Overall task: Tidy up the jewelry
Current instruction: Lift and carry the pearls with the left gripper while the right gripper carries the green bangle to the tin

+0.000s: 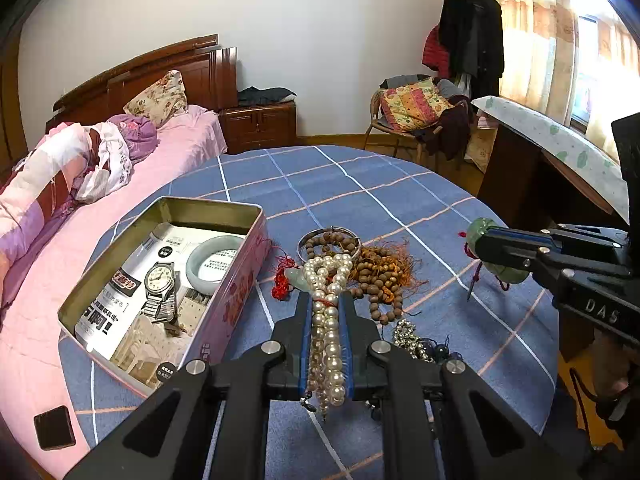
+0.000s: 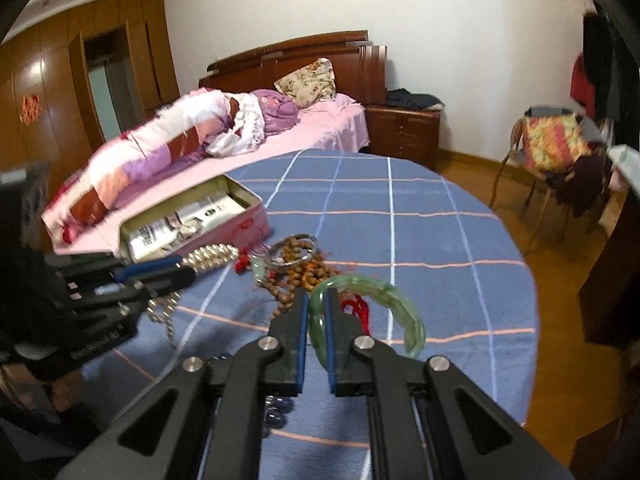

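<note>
Left wrist view: my left gripper point(image 1: 325, 300) has its jaws pinching a pearl necklace point(image 1: 329, 320), the doubled strands running back between the blue pads and drooping out behind them. Just past the jaw tips lies a heap of brown wooden beads point(image 1: 376, 276) with a silver bangle point(image 1: 329, 240) on its far side. To the left of the jaws sits an open pink tin point(image 1: 236, 296); inside it I see a wristwatch point(image 1: 160, 284) and a pale jade bangle point(image 1: 214, 258) resting on printed paper. A small pale pendant on red cord point(image 1: 291, 277) lies just left of the jaw tips, and a silvery chain point(image 1: 410, 338) just right of them. Far right, my right gripper point(image 1: 486, 248) is off the blue checked tablecloth point(image 1: 400, 208), clamped on something green.

Right wrist view (slightly blurred): the right jaws are pressed onto a green bangle point(image 2: 400, 304), gripping its near rim; the rest of the ring arcs out to the right of the jaws. The bead heap sits just beyond the tips. The left gripper point(image 2: 188, 272) shows at left, pearls in its pads, the tin behind it.
</note>
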`<state>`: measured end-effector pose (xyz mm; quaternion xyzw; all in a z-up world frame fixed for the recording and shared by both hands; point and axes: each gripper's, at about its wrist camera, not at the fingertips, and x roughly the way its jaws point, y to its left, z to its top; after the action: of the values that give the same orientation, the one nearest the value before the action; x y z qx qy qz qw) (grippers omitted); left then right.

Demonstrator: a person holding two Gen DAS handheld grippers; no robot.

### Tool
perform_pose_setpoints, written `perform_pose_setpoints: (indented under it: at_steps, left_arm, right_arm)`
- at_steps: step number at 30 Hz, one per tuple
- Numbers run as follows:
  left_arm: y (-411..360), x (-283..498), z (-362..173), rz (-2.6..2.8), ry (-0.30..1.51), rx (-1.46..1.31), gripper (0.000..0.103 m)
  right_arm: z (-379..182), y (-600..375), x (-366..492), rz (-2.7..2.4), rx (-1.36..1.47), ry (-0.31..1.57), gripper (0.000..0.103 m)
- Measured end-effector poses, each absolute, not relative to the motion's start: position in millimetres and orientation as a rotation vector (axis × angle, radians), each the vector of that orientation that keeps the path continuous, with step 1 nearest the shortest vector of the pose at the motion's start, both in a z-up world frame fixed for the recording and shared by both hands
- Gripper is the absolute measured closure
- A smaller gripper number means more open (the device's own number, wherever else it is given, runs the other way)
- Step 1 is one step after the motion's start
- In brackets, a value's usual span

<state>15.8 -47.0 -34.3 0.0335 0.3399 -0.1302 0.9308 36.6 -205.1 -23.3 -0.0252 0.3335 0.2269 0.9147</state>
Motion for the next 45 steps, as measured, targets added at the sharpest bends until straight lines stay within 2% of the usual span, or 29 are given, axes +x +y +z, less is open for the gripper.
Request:
perform_pose_setpoints:
  at_steps: [6, 8, 9, 10, 11, 17, 18, 20, 25, 31, 35, 45]
  left_arm:
    - [-44.5, 17.1, -36.8, -0.267, 0.707, 0.067, 0.091]
    - [-43.7, 17.9, -38.1, -0.268, 0.713, 0.066, 0.091]
    - [-43.5, 17.9, -38.3, -0.268, 0.713, 0.066, 0.091]
    - [-43.2, 17.8, -38.3, -0.268, 0.713, 0.065, 0.091]
    - [-42.6, 17.9, -38.1, -0.267, 0.713, 0.063, 0.091]
    - [-41.4, 18.0, -37.9, -0.266, 0.711, 0.06, 0.091]
    - [-41.4, 18.1, -38.0, -0.267, 0.712, 0.06, 0.091]
    - [-40.9, 18.7, -38.5, -0.267, 0.716, 0.062, 0.091]
    - [-40.2, 21.6, -41.6, -0.266, 0.731, 0.061, 0.091]
    - [-38.9, 22.4, -42.3, -0.265, 0.734, 0.055, 0.091]
    - [-37.9, 22.9, -42.4, -0.264, 0.732, 0.052, 0.091]
    - [-36.7, 23.3, -42.1, -0.266, 0.73, 0.053, 0.091]
  right_arm:
    - [-51.4, -191.5, 43.2, 0.482, -0.135, 0.793, 0.091]
    - [-62.7, -187.2, 42.7, 0.48, -0.174, 0.825, 0.083]
    - [-66.0, -187.4, 42.4, 0.486, -0.171, 0.832, 0.075]
    - [-66.5, -192.1, 41.9, 0.495, -0.155, 0.834, 0.056]
    - [-65.0, -196.0, 41.9, 0.502, -0.137, 0.833, 0.052]
    - [-42.0, -229.2, 45.0, 0.419, -0.083, 0.778, 0.054]
    - [-43.2, -232.6, 47.8, 0.377, -0.101, 0.782, 0.057]
    - [-50.7, -237.7, 53.6, 0.326, -0.118, 0.8, 0.075]
    - [-67.3, -229.9, 56.1, 0.343, -0.16, 0.86, 0.084]
    - [-73.6, -221.6, 52.8, 0.329, -0.215, 0.885, 0.085]
    - [-80.8, -224.0, 53.3, 0.316, -0.215, 0.903, 0.091]
    - [-57.4, -236.7, 45.8, 0.346, -0.141, 0.852, 0.093]
